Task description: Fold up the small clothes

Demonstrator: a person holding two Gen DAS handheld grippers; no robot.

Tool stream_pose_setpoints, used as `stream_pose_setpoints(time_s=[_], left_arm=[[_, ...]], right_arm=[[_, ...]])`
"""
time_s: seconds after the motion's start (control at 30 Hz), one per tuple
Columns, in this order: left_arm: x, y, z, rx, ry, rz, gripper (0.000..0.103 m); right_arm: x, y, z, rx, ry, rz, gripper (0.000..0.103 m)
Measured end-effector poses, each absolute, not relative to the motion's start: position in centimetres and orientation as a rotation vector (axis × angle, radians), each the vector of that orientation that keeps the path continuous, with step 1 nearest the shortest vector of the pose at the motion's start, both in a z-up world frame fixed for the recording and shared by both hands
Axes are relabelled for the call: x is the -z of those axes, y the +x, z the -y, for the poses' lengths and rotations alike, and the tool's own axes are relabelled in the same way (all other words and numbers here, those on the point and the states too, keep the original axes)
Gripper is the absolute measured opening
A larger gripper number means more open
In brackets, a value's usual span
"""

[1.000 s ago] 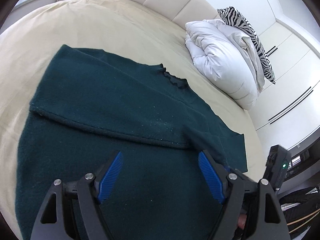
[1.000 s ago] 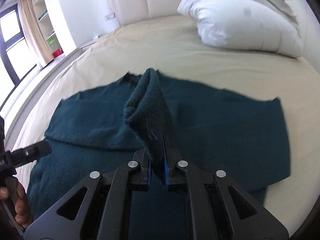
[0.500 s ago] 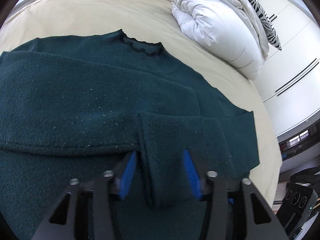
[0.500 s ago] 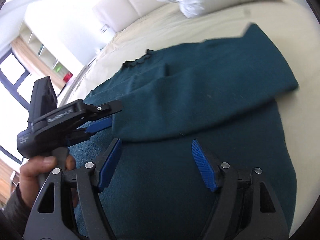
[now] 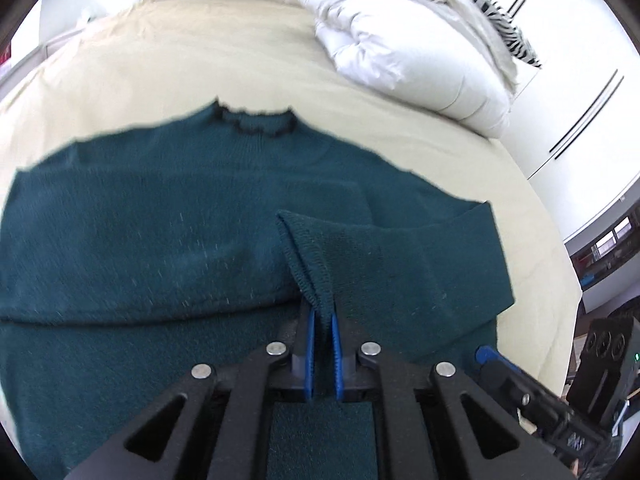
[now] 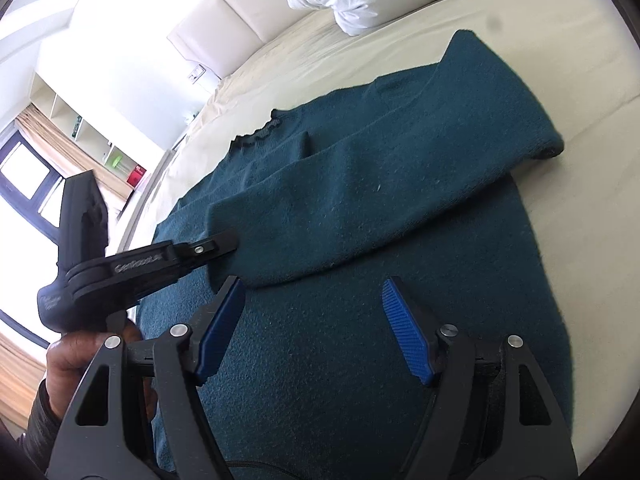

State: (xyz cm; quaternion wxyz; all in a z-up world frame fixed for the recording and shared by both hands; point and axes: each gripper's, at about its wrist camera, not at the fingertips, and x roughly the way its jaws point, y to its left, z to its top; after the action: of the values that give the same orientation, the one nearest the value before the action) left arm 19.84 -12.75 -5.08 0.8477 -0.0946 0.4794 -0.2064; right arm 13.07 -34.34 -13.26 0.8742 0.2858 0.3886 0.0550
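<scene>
Sweater (image 5: 160, 240) on bed (image 5: 200, 60): soft, limp knit, light; left gripper (image 5: 321, 354) fingers pinching sleeve cuff (image 5: 308, 264); right gripper (image 6: 316, 336) fingers spread, nothing held; grab edges/cuffs.

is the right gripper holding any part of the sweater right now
No, the right gripper hangs wide open above the green sweater, its blue pads gripping nothing.

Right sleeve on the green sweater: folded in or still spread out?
Folded in. The right sleeve lies across the sweater chest, its cuff pinched by the left gripper.
</scene>
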Motion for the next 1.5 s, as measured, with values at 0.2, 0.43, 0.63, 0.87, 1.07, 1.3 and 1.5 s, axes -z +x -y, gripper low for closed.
stream_pose_setpoints(time_s=[0.2,0.43,0.63,0.87,1.07,1.3,1.5], left_arm=[[1.2,21.2,9.4,0.414,-0.173,-0.844,0.008],[5.3,24.4,3.6,0.279,-0.205,-0.888,0.008],[9.1,24.4,1.6,0.272,-0.244,-0.946,0.009],[9.8,24.5,1.6,0.284,-0.260,-0.941,0.009],[9.8,24.5,1.5,0.287,-0.267,-0.940,0.009],[9.0,24.2,2.7,0.286,-0.237,-0.923,0.008],[10.4,24.4,2.0,0.300,-0.280,-0.921,0.011]], right_arm=[[11.2,14.3,37.2,-0.035,0.553,-0.763,0.070],[11.4,17.0,40.0,0.060,0.520,-0.785,0.070],[12.0,19.9,43.6,0.156,0.559,-0.786,0.070],[13.9,25.4,46.9,0.126,0.674,-0.822,0.069],[15.0,31.1,46.0,0.086,0.589,-0.919,0.031],[12.2,31.0,46.3,0.106,0.496,-0.862,0.006],[15.3,31.7,48.0,0.104,0.537,-0.946,0.005]])
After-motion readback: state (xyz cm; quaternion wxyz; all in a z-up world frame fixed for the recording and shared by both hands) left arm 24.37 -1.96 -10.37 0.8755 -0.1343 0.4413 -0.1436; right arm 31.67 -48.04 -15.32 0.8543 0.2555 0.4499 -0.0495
